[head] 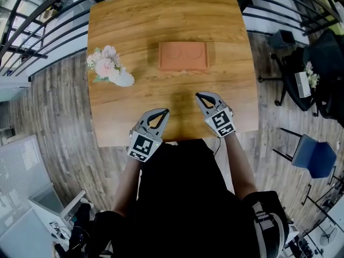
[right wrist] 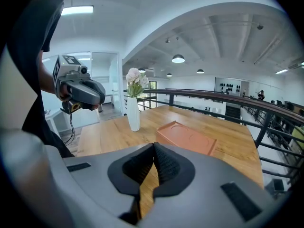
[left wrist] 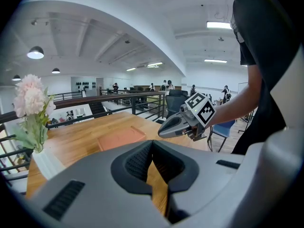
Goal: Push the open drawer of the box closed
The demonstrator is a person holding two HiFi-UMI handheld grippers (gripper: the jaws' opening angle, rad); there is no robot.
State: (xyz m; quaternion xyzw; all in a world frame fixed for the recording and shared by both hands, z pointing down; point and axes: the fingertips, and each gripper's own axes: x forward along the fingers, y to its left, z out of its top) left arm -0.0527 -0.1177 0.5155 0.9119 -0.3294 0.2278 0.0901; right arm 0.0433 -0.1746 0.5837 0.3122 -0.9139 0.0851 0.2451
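The box (head: 183,56) is a flat terracotta block with two round dents in its lid, lying at the middle of the wooden table (head: 140,20). A small knob shows at its near edge; whether a drawer stands out I cannot tell. It also shows in the left gripper view as the box (left wrist: 121,137) and in the right gripper view as the box (right wrist: 186,137). My left gripper (head: 164,111) and right gripper (head: 198,95) hover over the table's near part, short of the box, both shut on nothing. Their own jaws, left gripper (left wrist: 152,142) and right gripper (right wrist: 154,145), touch at the tips.
A white vase of pink flowers (head: 109,66) stands on the table left of the box. A black railing (head: 37,20) runs behind and left of the table. Chairs (head: 314,156) stand on the floor at the right. The table's near edge (head: 177,140) lies under my wrists.
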